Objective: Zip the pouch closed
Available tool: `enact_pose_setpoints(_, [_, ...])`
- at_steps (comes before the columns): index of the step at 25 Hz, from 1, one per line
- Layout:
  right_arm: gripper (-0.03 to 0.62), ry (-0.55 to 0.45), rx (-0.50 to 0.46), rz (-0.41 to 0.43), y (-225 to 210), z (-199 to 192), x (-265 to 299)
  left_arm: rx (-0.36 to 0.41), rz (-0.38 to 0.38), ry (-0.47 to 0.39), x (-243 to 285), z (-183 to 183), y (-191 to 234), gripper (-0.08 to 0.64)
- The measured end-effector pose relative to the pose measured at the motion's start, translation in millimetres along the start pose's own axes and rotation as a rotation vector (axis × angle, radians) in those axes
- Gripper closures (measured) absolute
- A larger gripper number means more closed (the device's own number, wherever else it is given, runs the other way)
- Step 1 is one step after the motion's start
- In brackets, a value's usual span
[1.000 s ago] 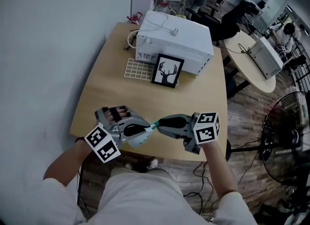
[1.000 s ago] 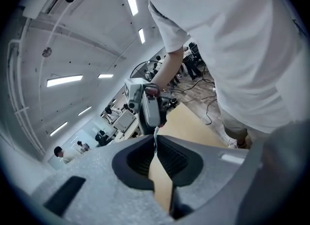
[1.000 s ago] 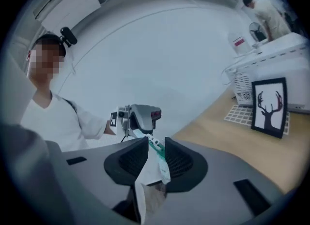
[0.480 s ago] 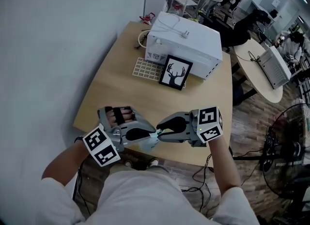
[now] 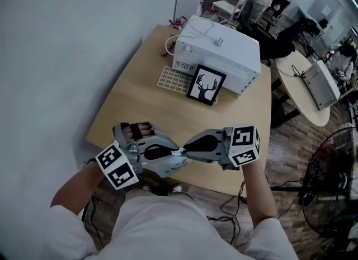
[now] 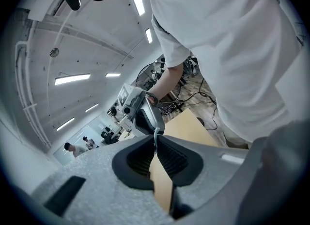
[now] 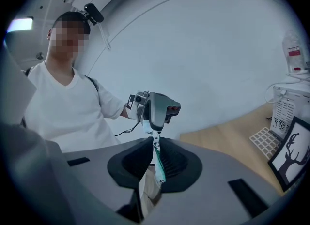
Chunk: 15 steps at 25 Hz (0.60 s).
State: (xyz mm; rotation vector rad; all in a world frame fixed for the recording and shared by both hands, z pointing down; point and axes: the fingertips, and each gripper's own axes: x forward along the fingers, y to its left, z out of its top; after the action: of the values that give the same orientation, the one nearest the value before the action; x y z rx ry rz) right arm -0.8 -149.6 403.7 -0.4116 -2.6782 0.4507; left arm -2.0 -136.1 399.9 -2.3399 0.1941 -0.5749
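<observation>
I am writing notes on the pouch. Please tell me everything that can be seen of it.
The pouch is pale with a teal strip and looks soft, like fabric. It hangs over the near edge of the table, pinched by the shut left tongs and the right tongs, which have just been closing on its teal strip.

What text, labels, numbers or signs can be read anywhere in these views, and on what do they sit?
No legible text in any view.
Left marker cube and right marker cube: square black-and-white codes, no letters.
Framed picture: a deer silhouette, no words.
White appliance: printed patches on its side, too small to read.
Bottle: red label, too blurred to read.
</observation>
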Motion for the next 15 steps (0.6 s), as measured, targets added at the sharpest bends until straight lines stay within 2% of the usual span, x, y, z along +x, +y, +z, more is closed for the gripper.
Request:
enact_pose_setpoints(4, [0.551,-0.031,0.004,-0.031,1.0,0.1,-3.4,-0.066,0.046,-0.016,1.1,1.2,0.9,0.531])
enact_pose_setpoints(8, [0.551,-0.016,-0.011,-0.074,2.5,-8.5,-7.4,-0.113,0.079,-0.026,7.4,2.5,-3.8,0.531])
enact_pose_setpoints(15, [0.551,0.017,-0.014,-0.131,5.0,-26.1,-16.0,-0.104,0.068,-0.012,20.4,7.5,-14.0,0.534])
